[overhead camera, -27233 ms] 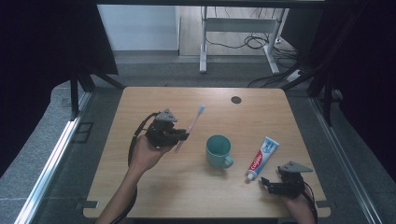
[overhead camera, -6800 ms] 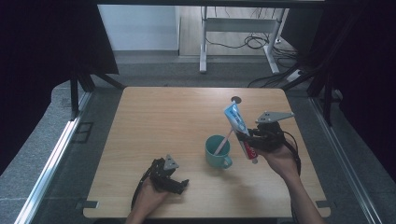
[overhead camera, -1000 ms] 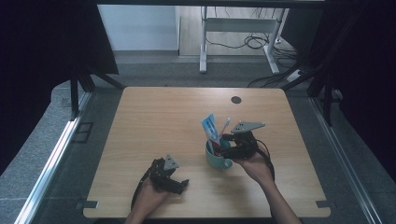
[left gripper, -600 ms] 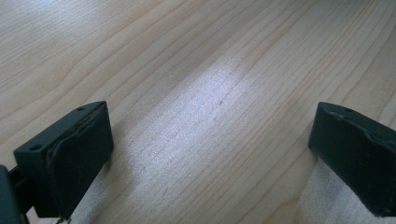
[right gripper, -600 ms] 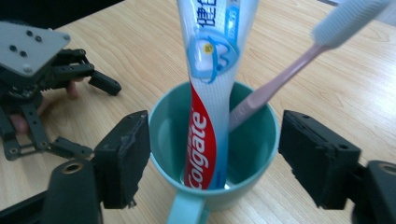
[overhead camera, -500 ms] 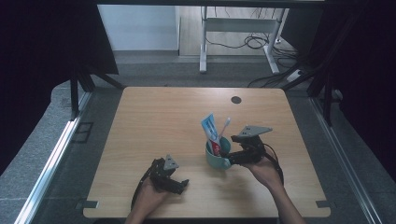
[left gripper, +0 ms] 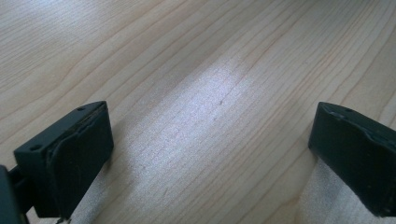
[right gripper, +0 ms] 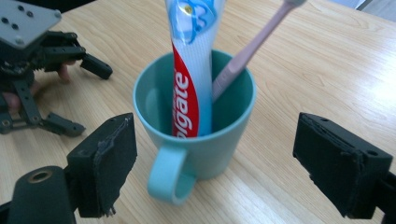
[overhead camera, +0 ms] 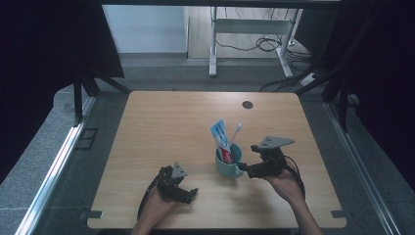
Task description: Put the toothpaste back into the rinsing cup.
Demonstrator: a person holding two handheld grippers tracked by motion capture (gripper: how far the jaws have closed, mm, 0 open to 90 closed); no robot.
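At table centre, the right gripper (overhead camera: 243, 170), jaws just opened wide and empty, faces the mug (right gripper: 196, 135) at twelve o'clock, toothpaste tube (right gripper: 191, 70) upright inside; the left gripper (overhead camera: 188, 194), farther off, also gapes empty.

Wooden table (overhead camera: 161, 122) sitting on grey floor (overhead camera: 49, 161), black curtains (overhead camera: 44, 44) hanging both sides, white desk frame (overhead camera: 244, 24) standing behind, cables (overhead camera: 274, 46) trailing underneath.

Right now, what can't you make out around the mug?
- Toothpaste: right gripper view, top cut by the frame edge; foot hidden inside the mug.
- Toothbrush: bristles cut off there, too small in the high view.
- Dark disc: high view, too small to identify.
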